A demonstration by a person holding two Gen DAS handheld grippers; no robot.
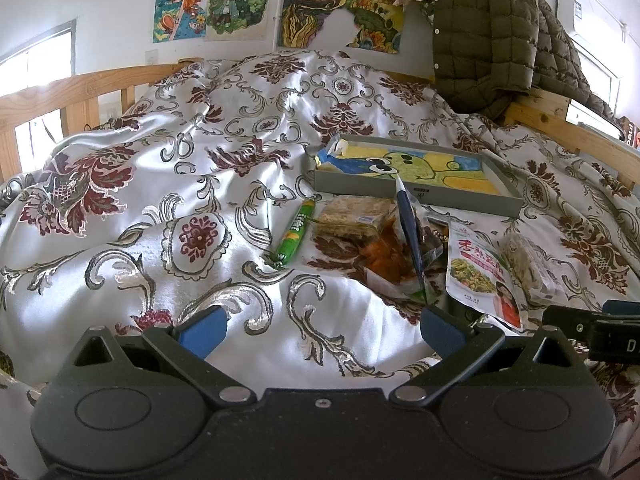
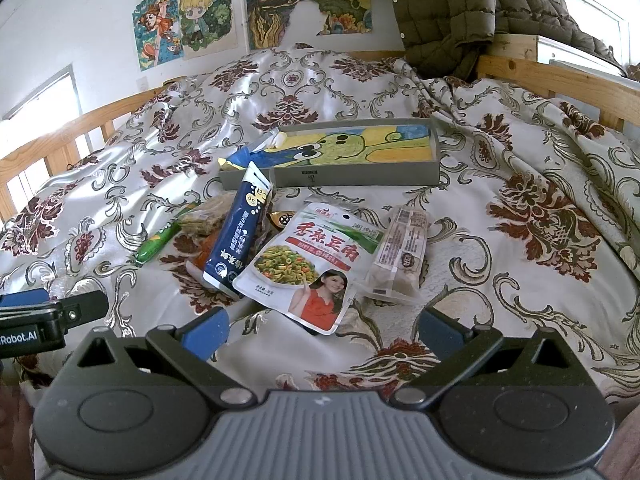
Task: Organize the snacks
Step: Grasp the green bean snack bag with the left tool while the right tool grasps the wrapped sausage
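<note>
Two hand-held tools hover low over a bed covered in a white quilt with maroon flowers. The left tool and the right tool both have their blue-padded fingers spread wide apart, gripping nothing. Snacks lie clustered in the middle of the bed: a white pouch with red Chinese characters and a pictured woman in red, a dark blue packet leaning across the pile, a green sausage stick on the left, a clear pack of pale snacks on the right. Just beyond them sits a shallow grey tray lined with a cartoon drawing. Lettering "Robot.AI" shows on the left tool's side in the right wrist view.
</note>
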